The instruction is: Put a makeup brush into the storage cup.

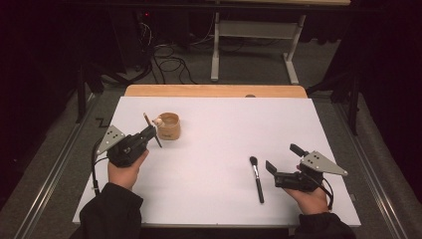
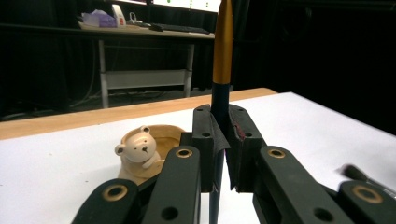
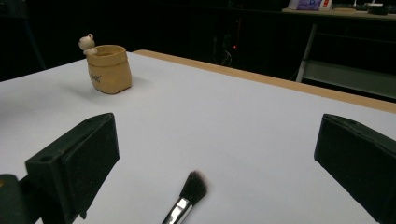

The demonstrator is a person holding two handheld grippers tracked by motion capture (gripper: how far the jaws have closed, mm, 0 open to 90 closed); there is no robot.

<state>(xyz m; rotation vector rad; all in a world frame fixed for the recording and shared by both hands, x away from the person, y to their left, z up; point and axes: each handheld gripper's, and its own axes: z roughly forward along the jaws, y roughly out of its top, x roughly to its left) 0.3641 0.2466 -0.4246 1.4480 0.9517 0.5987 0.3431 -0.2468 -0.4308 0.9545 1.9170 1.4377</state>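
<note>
A white board (image 1: 219,164) is covering the table in a dark room. The left gripper (image 1: 149,133) is pinching a brush (image 2: 222,70), its tip cut off at 12 o'clock. The right gripper (image 1: 281,162) is gaping wide, holding nothing.

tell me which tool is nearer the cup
Left. The left tool sits right beside the cup, shut on a brush. The right tool is open, far across the table near the other brush.

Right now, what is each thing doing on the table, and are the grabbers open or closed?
Left gripper: shut on the gold-banded brush.
Gold-banded brush: held upright beside the cup.
Right gripper: open, holding nothing.
Makeup brush: lying flat on the white board.
Bear cup: standing upright.
</note>
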